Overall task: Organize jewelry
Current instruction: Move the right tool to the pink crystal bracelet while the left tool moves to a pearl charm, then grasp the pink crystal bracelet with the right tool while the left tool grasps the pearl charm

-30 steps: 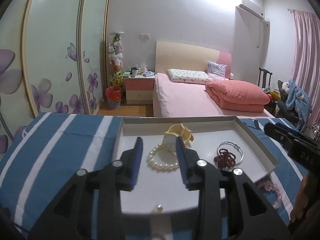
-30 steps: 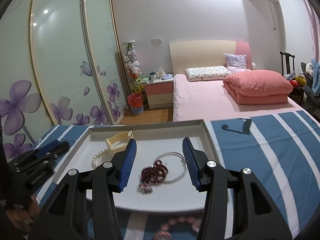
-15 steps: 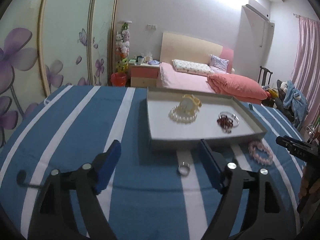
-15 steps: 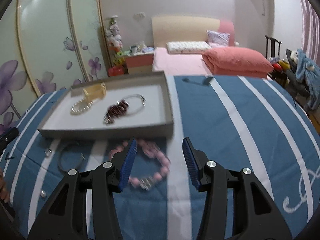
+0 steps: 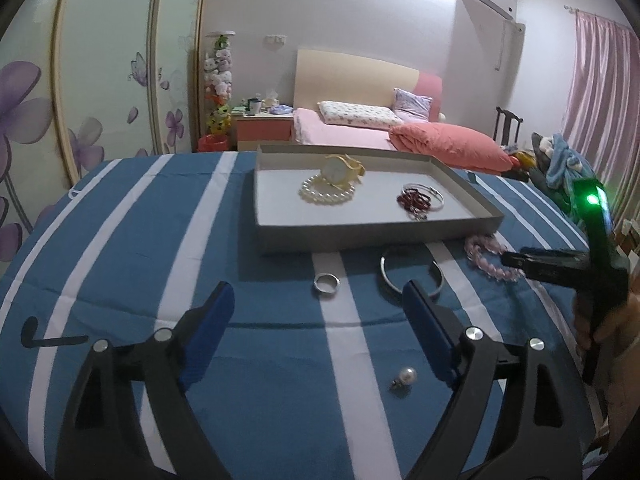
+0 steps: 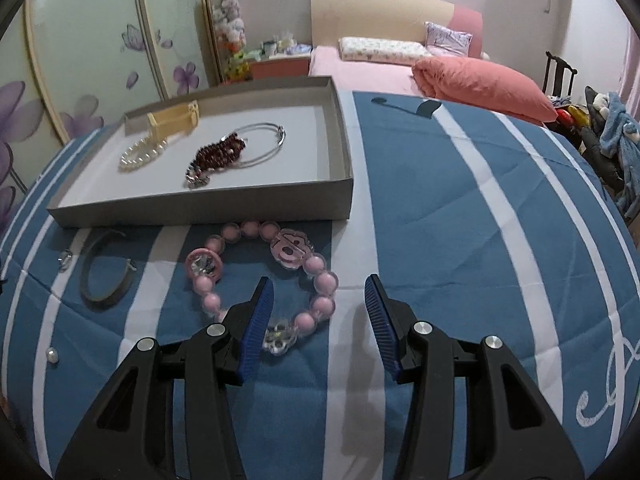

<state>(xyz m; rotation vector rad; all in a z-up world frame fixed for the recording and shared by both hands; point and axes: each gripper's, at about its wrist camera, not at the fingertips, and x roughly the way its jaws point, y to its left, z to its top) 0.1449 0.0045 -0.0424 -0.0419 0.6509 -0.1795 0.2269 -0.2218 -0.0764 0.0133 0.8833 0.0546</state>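
My left gripper [image 5: 318,300] hovers over the blue striped cloth, its jaws opening wide with nothing pressed between them. A silver ring [image 5: 326,283] lies just ahead of its tips, a thin bangle [image 5: 412,276] by the right finger, and a pearl earring [image 5: 404,378] beneath it. My right gripper [image 6: 319,284] stands partly open low over the pink bead bracelet [image 6: 290,250]; some beads lie between its fingers, untouched by the pads. The grey tray [image 6: 200,210] holds a yellow watch [image 5: 342,168], pearl bracelet [image 5: 326,194], dark red beads [image 6: 218,154] and a silver hoop [image 6: 264,144].
The bangle [image 6: 104,276], ring [image 6: 66,258] and pearl earring [image 6: 52,356] lie left of the right gripper. The right gripper's body [image 5: 560,264] and the hand holding it show at the right edge of the left view. A bed and wardrobe stand beyond the table.
Both grippers drew back from over the tray to the cloth in front of it. The left jaws spread wide. The right gripper tilted down and sank over the pink bracelet.
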